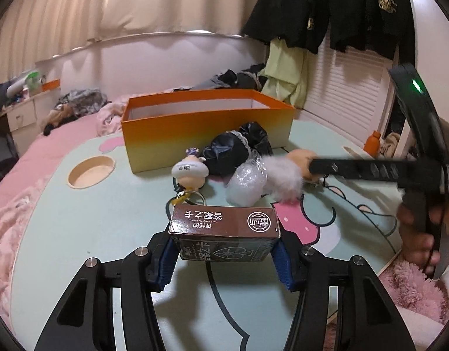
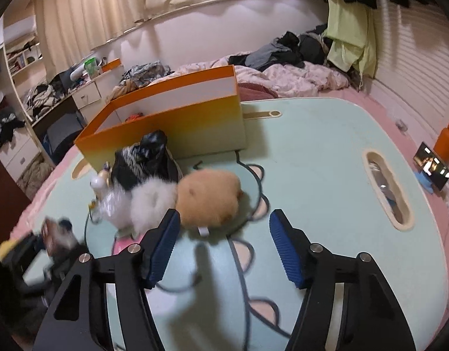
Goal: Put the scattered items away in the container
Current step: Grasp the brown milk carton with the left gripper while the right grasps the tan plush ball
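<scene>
The orange box (image 1: 207,128) is set toward the tabletop's (image 1: 78,234) far edge, with plush toys (image 2: 208,200) heaped before it. A brown card pack (image 1: 224,228) is clamped in the left tool (image 1: 224,256); nothing is held between the parted pads of the right tool (image 2: 221,248).

Two wrist views, shared orange box (image 1: 207,134)

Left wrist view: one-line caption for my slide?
Left gripper clamps a brown card box before the orange container, plush toys still scattered on the table.
</scene>
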Demonstrator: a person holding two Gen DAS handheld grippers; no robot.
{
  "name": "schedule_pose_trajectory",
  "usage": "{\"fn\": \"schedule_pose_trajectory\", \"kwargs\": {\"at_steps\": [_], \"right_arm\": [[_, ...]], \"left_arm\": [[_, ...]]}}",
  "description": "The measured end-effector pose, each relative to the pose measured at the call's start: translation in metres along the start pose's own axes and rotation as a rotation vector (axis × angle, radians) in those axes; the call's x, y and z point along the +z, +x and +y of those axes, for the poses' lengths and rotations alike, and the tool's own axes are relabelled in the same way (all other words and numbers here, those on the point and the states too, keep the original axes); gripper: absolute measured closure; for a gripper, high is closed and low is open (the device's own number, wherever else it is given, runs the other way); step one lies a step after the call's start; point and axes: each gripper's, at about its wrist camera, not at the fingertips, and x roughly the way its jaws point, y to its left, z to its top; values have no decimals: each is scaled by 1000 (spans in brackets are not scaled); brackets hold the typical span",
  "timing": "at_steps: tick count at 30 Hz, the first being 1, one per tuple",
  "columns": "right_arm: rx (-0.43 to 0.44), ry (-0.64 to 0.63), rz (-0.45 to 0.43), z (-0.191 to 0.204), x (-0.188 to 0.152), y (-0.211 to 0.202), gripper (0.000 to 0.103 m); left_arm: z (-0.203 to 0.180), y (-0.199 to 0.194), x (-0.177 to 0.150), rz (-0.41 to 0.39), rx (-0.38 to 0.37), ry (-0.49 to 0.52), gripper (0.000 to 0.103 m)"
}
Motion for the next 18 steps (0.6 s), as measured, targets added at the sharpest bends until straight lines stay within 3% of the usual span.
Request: {"fn": "schedule_pose_trajectory", "kwargs": {"at_steps": [4, 8, 11, 18], "right_arm": [[1, 19, 15, 3, 17, 12, 40], [-14, 17, 77, 6, 19, 30, 53], [-58, -46, 67, 16, 14, 29, 65], [-41, -65, -11, 19, 7, 11, 68]], "left_arm": [[-3, -1, 1, -8, 11, 22, 48], [-1, -1, 1, -6, 10, 22, 48], [0, 1, 1, -2, 8, 13, 48], [0, 2, 1, 3, 7, 12, 48]]}}
